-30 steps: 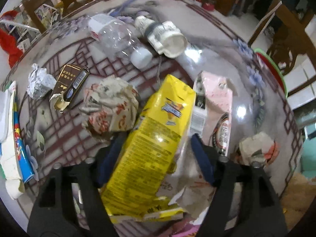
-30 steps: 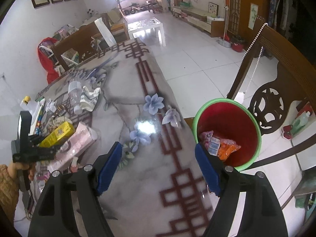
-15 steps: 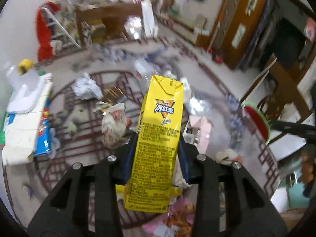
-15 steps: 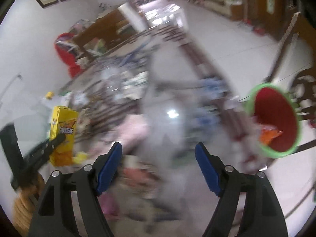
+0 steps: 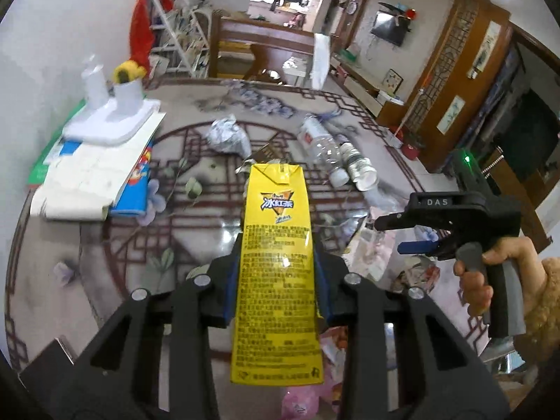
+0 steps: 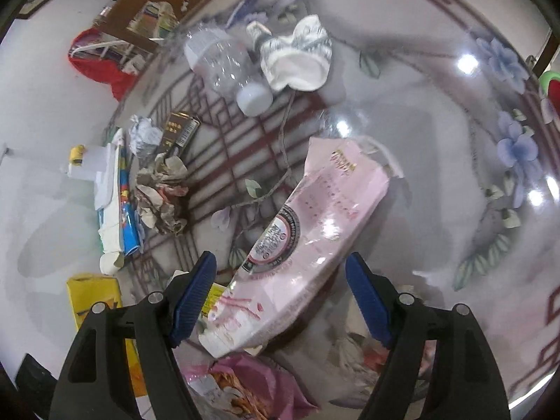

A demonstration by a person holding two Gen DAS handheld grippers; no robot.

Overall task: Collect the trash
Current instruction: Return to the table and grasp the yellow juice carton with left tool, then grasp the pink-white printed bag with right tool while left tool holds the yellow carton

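My left gripper (image 5: 276, 280) is shut on a yellow drink carton (image 5: 276, 280) and holds it upright above the table; the carton also shows at the lower left of the right wrist view (image 6: 94, 294). My right gripper (image 6: 280, 294) is open and hangs just above a pink snack bag (image 6: 311, 231) that lies flat on the glass table top (image 6: 437, 140). The right gripper also shows in the left wrist view (image 5: 420, 231), to the right of the carton.
On the table lie a clear plastic bottle (image 6: 224, 66), a crushed paper cup (image 6: 301, 59), a brown box (image 6: 180, 133), crumpled paper (image 6: 161, 196), foil (image 6: 141, 136) and a pink wrapper (image 6: 245, 385). Books (image 5: 101, 171) lie at the left. A green-rimmed bin (image 6: 551, 85) stands beyond the table's right edge.
My left gripper has closed on the yellow carton and lifted it upright off the table. My right gripper has swung from the bin side to above the pink bag.
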